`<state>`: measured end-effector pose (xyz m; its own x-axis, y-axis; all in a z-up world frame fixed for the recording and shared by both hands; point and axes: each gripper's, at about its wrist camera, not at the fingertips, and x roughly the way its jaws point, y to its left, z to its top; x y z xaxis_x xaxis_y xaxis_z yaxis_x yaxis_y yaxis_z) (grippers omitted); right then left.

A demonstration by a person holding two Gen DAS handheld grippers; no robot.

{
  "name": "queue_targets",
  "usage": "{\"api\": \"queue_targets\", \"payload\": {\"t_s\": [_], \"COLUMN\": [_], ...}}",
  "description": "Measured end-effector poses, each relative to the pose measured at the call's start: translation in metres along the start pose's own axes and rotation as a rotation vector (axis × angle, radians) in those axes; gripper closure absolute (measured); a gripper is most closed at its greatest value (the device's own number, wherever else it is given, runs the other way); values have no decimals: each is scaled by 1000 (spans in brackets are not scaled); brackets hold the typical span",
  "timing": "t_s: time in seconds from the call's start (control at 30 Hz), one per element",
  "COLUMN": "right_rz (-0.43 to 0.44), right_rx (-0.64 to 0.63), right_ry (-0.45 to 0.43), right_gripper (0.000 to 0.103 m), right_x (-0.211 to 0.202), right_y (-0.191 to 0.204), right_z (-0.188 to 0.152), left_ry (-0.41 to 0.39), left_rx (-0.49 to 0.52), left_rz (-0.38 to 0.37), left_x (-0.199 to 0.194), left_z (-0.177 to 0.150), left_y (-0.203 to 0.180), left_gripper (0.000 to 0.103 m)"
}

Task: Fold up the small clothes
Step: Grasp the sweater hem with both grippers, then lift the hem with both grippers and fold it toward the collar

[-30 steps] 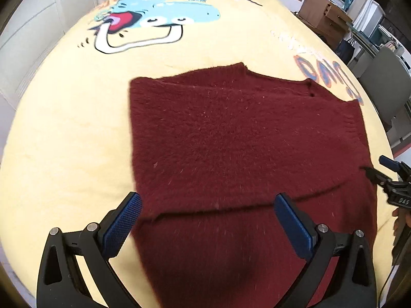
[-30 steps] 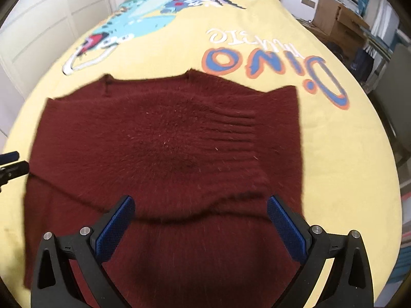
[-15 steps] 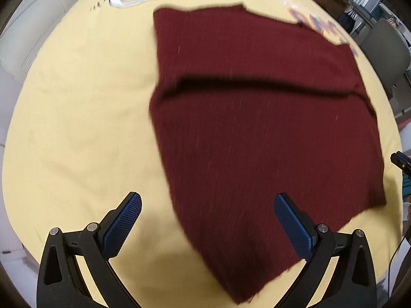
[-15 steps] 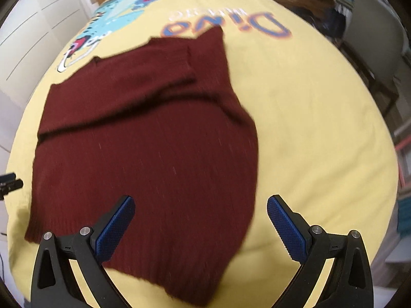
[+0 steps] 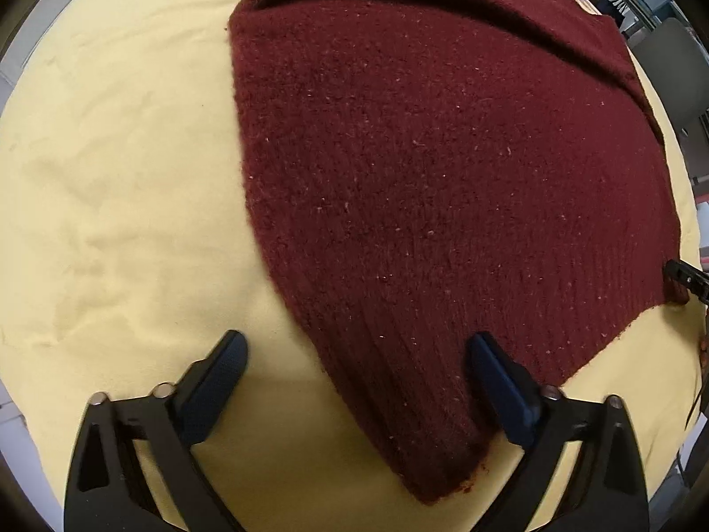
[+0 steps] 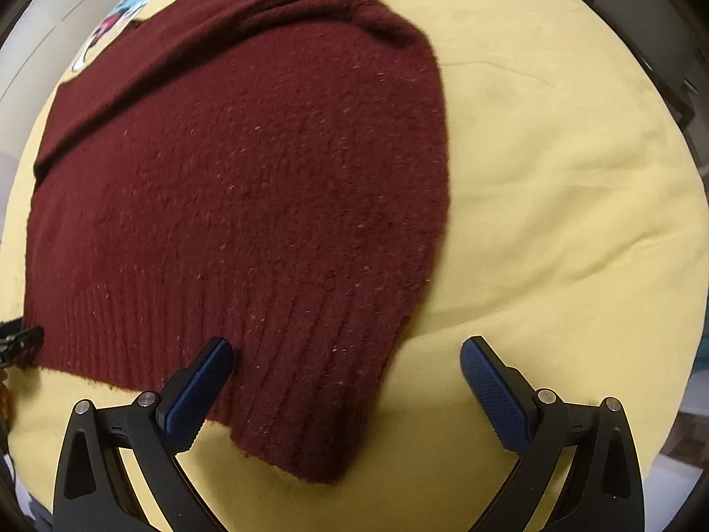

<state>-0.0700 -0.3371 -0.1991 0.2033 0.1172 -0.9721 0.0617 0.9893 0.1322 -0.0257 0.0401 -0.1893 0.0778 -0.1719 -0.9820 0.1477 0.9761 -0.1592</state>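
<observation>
A dark red knitted sweater (image 5: 443, 155) lies flat on the yellow bedspread (image 5: 111, 177), sleeves folded across its upper part. My left gripper (image 5: 359, 368) is open, low over the hem's left corner, which lies between its fingers. My right gripper (image 6: 345, 372) is open, low over the hem's right corner of the sweater (image 6: 248, 186). Each gripper's tip shows at the edge of the other's view: the right one (image 5: 684, 277) in the left wrist view, the left one (image 6: 20, 341) in the right wrist view. Neither holds cloth.
The yellow bedspread (image 6: 554, 177) has a cartoon print (image 6: 119, 13) at the far end. A grey chair (image 5: 678, 62) stands beside the bed on the right. The near edge of the bed runs just below both grippers.
Both grippers pulled back from over the folded sleeves and dropped low to the sweater's near hem corners. Both stayed open. The sweater has not moved.
</observation>
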Motion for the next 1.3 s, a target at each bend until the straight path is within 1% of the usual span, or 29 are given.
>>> {"api": "queue_targets", "payload": {"t_s": [0.03,0.07,0.1,0.13,0.17,0.2,0.23,0.27,0.33,0.37,0.43,0.47,0.6,0.73,0.87,0.93,0.97,1.03,1.1,1.13,1.27,1.3], "right_rz": [3,11,15,14,16,32,55,83,114,123,136,150,210,243,228,227,222,208,201,201,190,185], "right_rx": [-10,-17,-17,-14,-13,-5,6,16,18,18,20,22,28,19,14,10,6,2,-2,0,0,1], "right_ry": [-2,0,5,12,19,29,35,41,40,39,27,19,-27,-106,-208,-256,-276,-317,-358,-372,-427,-440], "right_gripper": [1,4,8,12,25,41,47,55,71,83,86,89,90,90,91,91,91,91,91,91,91,91], "right_x": [0,0,0,0,1,2,2,3,0,-2,-8,-11,-31,-57,-77,-84,-88,-96,-104,-100,-108,-110], "right_y": [2,4,5,6,6,5,4,2,1,1,0,0,-4,-3,-4,-7,-7,0,2,14,19,21], "right_z": [0,-1,-1,-1,-2,-3,-3,-4,-5,-4,-2,0,9,28,54,70,79,95,115,127,166,176], "left_ry": [-4,-5,0,4,10,15,24,32,30,22,7,0,-52,-118,-185,-221,-240,-276,-305,-327,-391,-400], "left_rx": [-2,-6,-8,-8,-8,-7,-8,-11,-7,0,12,15,17,10,7,0,-4,-15,-27,-32,-36,-38], "left_rz": [-22,-39,-52,-61,-80,-108,-139,-163,-169,-172,-178,-181,-209,-239,-246,-244,-244,-245,-243,-236,-227,-226], "left_x": [-1,-2,-1,-1,0,1,2,2,0,-3,-11,-14,-40,-68,-87,-102,-105,-114,-128,-140,-160,-166], "left_z": [0,2,3,4,5,7,8,8,9,10,11,19,30,46,79,88,96,113,120,127,164,167], "left_y": [0,-1,-2,-3,-4,-5,-6,-7,-8,-10,-13,-13,-17,-21,-23,-15,-23,-25,-5,1,1,15], "left_gripper": [29,42,48,60,68,73,85,89,93,93,93,93,93,93,93,93,93,93,93,93,93,93]}}
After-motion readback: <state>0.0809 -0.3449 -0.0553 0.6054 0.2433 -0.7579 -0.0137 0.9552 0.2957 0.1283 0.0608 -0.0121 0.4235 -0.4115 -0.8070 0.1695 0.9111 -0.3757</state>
